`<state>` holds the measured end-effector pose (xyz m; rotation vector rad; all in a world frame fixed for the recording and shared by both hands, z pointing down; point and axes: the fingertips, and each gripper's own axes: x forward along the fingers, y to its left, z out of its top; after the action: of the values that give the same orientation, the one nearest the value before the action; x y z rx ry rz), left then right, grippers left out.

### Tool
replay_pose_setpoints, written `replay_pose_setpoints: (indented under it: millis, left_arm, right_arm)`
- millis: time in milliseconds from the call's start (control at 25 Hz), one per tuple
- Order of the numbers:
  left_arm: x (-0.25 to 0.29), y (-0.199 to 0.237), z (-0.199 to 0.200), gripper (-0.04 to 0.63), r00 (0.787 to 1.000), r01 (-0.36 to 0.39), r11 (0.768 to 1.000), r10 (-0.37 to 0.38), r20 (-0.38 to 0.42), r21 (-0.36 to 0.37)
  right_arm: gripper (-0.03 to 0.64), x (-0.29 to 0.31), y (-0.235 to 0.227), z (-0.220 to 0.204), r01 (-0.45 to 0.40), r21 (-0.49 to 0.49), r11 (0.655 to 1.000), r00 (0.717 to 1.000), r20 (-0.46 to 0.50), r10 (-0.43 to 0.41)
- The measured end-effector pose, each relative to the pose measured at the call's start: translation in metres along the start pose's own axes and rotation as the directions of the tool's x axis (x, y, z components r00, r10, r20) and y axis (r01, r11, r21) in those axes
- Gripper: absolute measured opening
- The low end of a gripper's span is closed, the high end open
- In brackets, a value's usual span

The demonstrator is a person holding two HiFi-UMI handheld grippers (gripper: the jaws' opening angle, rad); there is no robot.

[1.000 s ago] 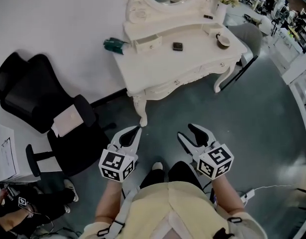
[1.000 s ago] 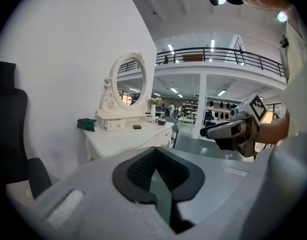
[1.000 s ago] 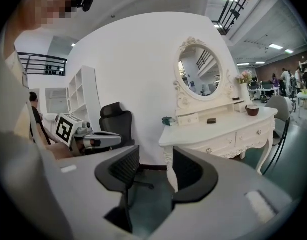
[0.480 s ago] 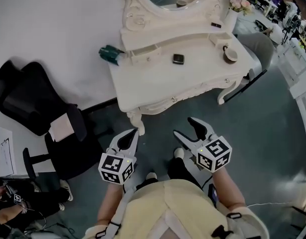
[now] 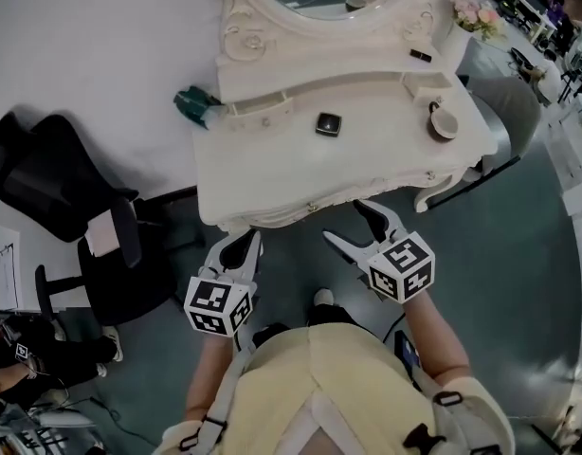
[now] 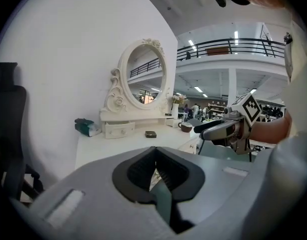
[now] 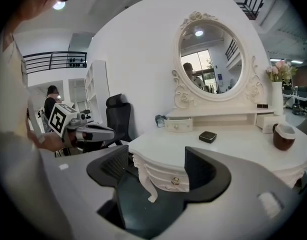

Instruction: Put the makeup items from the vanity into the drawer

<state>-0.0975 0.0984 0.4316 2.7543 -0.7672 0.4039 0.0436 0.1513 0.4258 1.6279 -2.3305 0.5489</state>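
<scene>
Fingers [image 7: 201, 170] of the right gripper [image 5: 343, 222] are standing wide apart, having just been opening, and are gripping nothing. Left gripper [image 5: 244, 242] fingers [image 6: 136, 171] are resting together, empty. Black compact [image 5: 328, 123] is lying on the counter [image 5: 272, 173], ahead of both grippers and well apart from them.

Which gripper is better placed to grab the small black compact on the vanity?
Right. The right gripper, its empty jaws just opening wide, sits nearer the compact. The left gripper is shut and farther off, by the left corner of the vanity.
</scene>
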Motion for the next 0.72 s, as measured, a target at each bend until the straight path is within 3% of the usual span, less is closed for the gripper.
replay_pose_setpoints:
  millis: [320,520,720]
  left_arm:
    - [0.029,-0.005,0.002,-0.002,0.997,-0.075,0.997,0.075,-0.022,-0.017]
    - [0.038,0.020,0.005,-0.002,0.989,-0.139,0.990,0.139,-0.051,-0.006]
    - [0.074,0.048,0.007,-0.002,0.988,-0.138,0.990,0.136,-0.067,-0.026]
  right_arm:
    - [0.336,0.017,-0.055,0.002,-0.030,-0.021,0.999,0.999,-0.027,0.030]
    - [0.336,0.040,-0.086,0.007,-0.033,-0.022,0.999,0.998,-0.045,0.032]
    - [0.336,0.063,-0.119,0.014,-0.010,-0.049,0.999,0.997,-0.077,0.007]
